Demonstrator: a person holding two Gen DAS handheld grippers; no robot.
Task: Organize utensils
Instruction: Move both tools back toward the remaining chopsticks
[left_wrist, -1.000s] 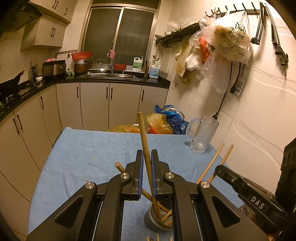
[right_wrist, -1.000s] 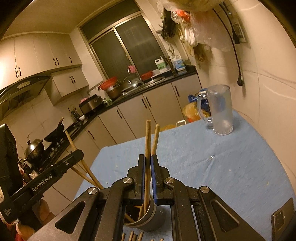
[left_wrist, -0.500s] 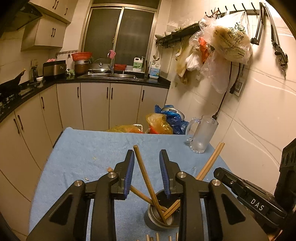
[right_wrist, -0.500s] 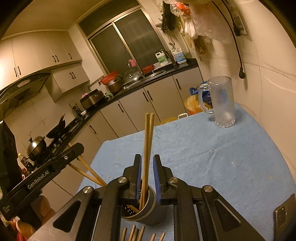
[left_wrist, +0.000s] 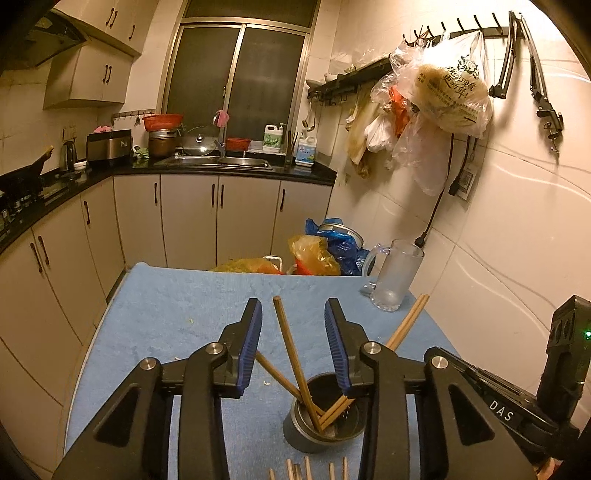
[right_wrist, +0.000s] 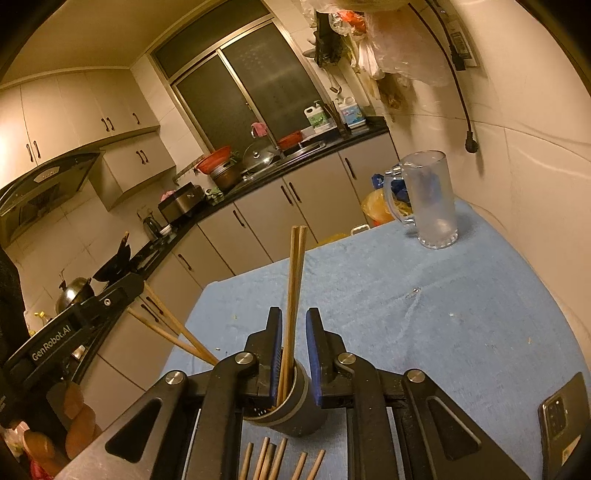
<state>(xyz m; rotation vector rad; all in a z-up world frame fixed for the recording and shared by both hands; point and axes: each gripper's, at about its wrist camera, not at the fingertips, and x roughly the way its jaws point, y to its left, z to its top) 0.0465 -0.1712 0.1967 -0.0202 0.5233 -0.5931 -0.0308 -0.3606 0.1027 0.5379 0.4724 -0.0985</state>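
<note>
A: While the left gripper (left_wrist: 293, 347) has just been opening, jaws clear of the chopstick (left_wrist: 291, 350) between them, what's done?

B: That chopstick stands in the holder (left_wrist: 325, 417). The right gripper (right_wrist: 293, 354) gapes slightly, gripping nothing. Loose chopsticks (right_wrist: 273, 458) remain on the cloth.

wooden chopsticks (left_wrist: 291, 354), perhaps matt metal cup (left_wrist: 295, 432)

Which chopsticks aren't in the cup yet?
The loose chopsticks lying flat on the blue cloth, just in front of the grey cup. The others stand tilted inside it.
</note>
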